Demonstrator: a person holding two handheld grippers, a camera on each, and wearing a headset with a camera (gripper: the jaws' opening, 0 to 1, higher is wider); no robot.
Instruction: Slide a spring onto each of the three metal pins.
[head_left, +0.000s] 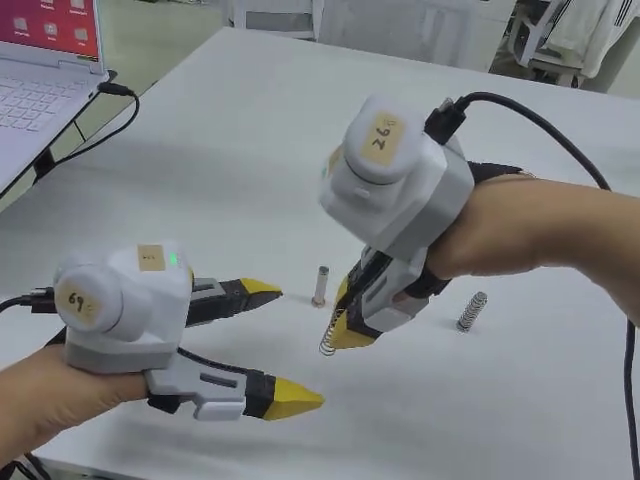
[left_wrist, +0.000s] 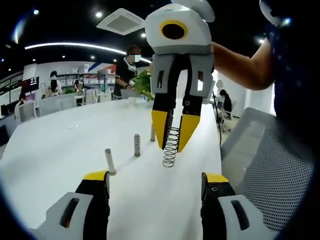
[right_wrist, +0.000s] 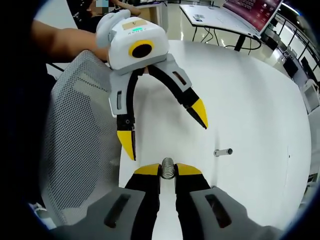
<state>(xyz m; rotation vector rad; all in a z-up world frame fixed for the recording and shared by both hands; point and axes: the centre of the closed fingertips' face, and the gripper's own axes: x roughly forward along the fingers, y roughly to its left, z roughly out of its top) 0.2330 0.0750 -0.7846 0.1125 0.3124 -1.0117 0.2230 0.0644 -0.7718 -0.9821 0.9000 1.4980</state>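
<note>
In the centre of the head view, the right tongs (head_left: 345, 335) are clamped on a spring (head_left: 329, 340) just right of an upright bare metal pin (head_left: 321, 285) on the white worktop (head_left: 250, 150). The left tongs (head_left: 285, 345) at lower left are wide apart. A second spring (head_left: 471, 311) sits further right.

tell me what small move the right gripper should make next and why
Probably shift the right gripper across until its spring sits straight above the bare pin. The gripper is shut on the spring's upper end, the lower end sticks out below the jaws, and the pin stands upright and uncovered close beside it. The left gripper is open, holding nothing.
</note>
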